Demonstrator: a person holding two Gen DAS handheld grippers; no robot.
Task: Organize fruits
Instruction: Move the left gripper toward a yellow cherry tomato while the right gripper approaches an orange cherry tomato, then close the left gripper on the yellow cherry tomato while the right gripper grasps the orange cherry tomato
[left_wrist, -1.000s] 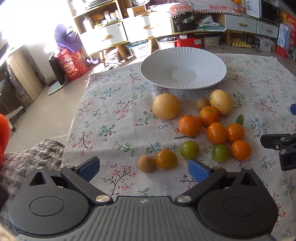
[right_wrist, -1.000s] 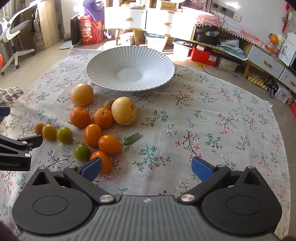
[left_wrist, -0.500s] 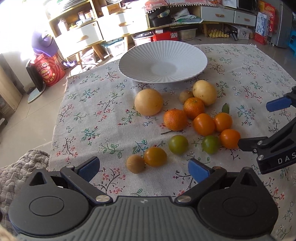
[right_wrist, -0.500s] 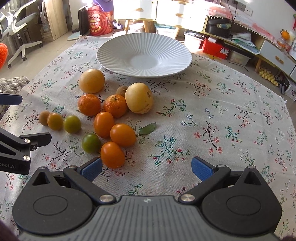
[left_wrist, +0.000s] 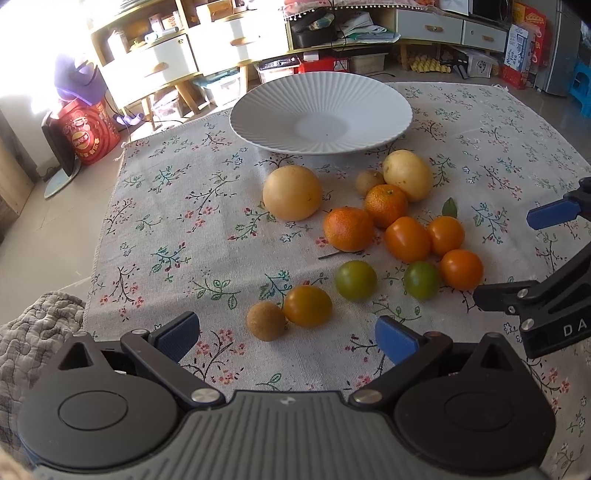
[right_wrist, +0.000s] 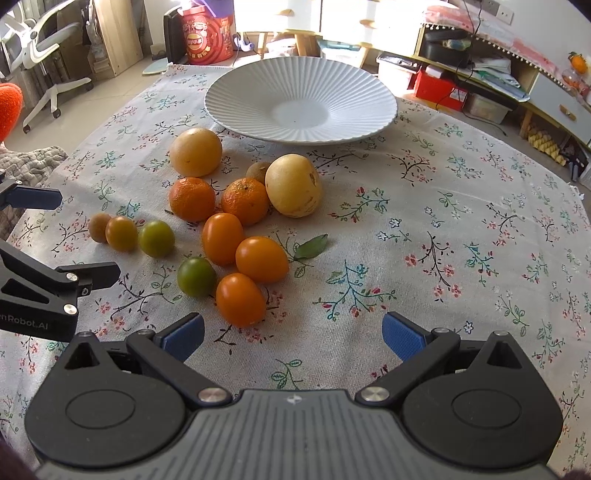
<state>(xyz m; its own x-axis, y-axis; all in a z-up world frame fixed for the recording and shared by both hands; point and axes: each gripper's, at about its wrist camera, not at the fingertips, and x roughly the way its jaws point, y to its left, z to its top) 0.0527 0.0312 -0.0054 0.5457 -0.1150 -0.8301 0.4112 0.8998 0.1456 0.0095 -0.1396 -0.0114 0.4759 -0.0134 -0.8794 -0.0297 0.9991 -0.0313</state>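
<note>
Fruit lies loose on the flowered cloth short of the empty white ribbed plate (left_wrist: 320, 114), and the fuzzy brown round fruit (left_wrist: 266, 320) touching the amber tomato (left_wrist: 307, 305) sits just ahead of the left gripper (left_wrist: 287, 335), jaws spread wide and empty, nearer than the equally wide, empty right gripper (right_wrist: 293, 336).

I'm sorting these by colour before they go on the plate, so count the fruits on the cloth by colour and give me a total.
Pale yellow fruits: 2
Textured mandarins: 2
Smooth orange fruits: 4
Green fruits: 2
Small brown fruits: 2
Total: 12
</note>
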